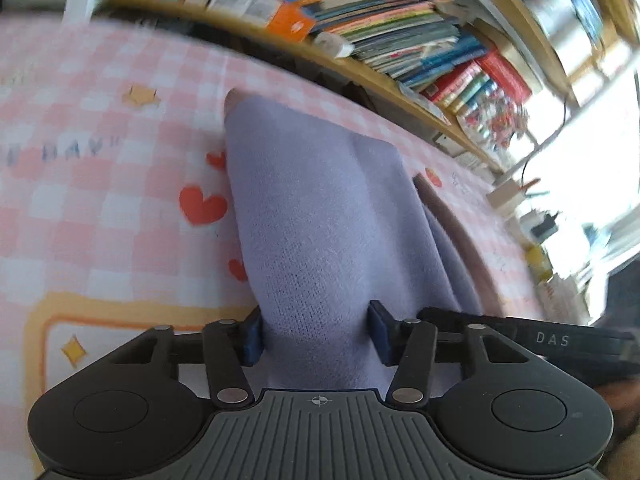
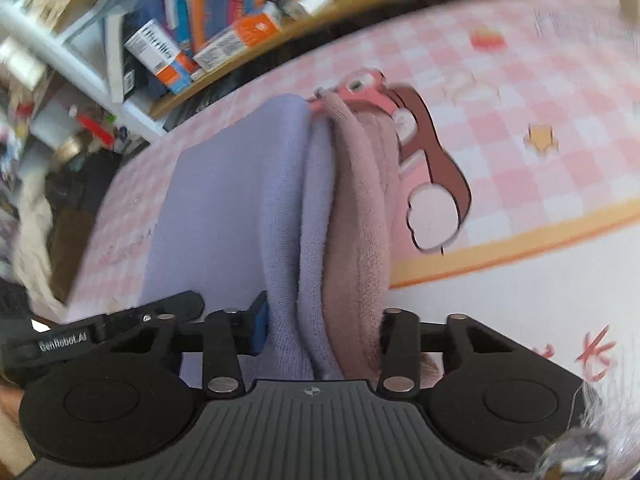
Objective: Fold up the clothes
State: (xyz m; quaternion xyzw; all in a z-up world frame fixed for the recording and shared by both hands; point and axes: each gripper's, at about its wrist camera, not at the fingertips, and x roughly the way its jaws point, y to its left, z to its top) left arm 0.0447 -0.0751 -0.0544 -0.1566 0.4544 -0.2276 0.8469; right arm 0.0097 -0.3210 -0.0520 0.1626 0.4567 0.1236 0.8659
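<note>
Up close in the left wrist view, the left gripper point(image 1: 316, 338) pinches a lavender knitted garment point(image 1: 320, 208) between its blue pads, the cloth running lengthwise straight away from the camera over the pink checked tablecloth point(image 1: 100, 200), toward the bookshelf point(image 1: 400, 28). From the right wrist view, the right gripper point(image 2: 322, 334) clamps the garment's point(image 2: 224, 208) bunched folds, lavender beside dusty pink, long axis again pointing away across the tablecloth point(image 2: 540, 100).

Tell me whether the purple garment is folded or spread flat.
Folded, at least partly: the purple garment shows doubled layers over a pink one, bunched between the fingers of both the left gripper and right gripper.
</note>
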